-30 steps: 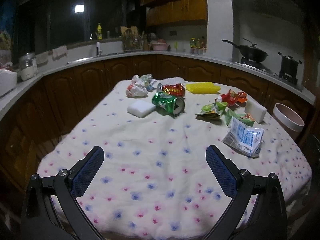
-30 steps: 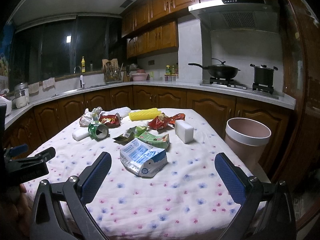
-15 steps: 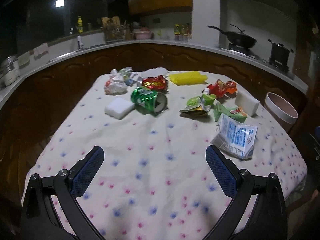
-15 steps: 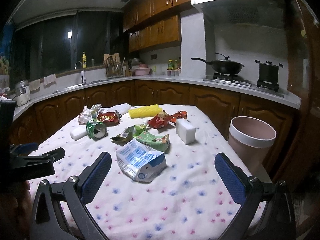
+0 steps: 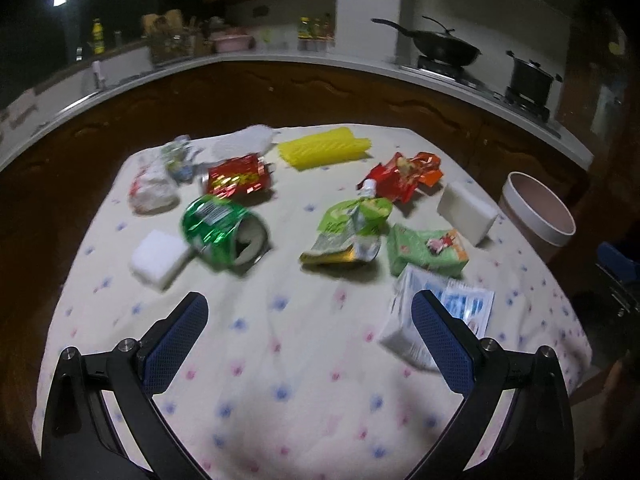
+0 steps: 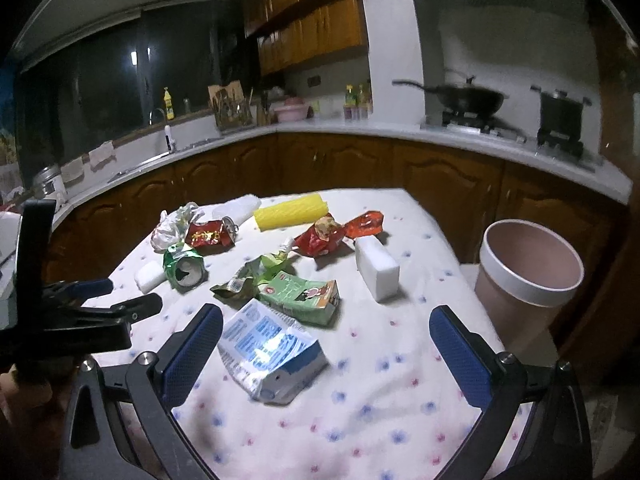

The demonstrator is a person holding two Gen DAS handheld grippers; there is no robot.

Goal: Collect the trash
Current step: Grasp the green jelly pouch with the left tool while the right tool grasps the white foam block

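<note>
Right wrist view: right gripper (image 6: 326, 340) gapes empty over the blue carton (image 6: 272, 354) on the table (image 6: 400, 420) beside the bin (image 6: 528, 276); light, crushable, best pinched across its flattened sides; left gripper (image 5: 310, 330) likewise unclenched.

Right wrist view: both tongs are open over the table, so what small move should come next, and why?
Probably lower the right tongs onto the blue-and-white carton. It is the nearest trash, lying crumpled on the tablecloth almost between the open pads, with the bin just off the table edge to the right. The left tongs hold nothing.
</note>
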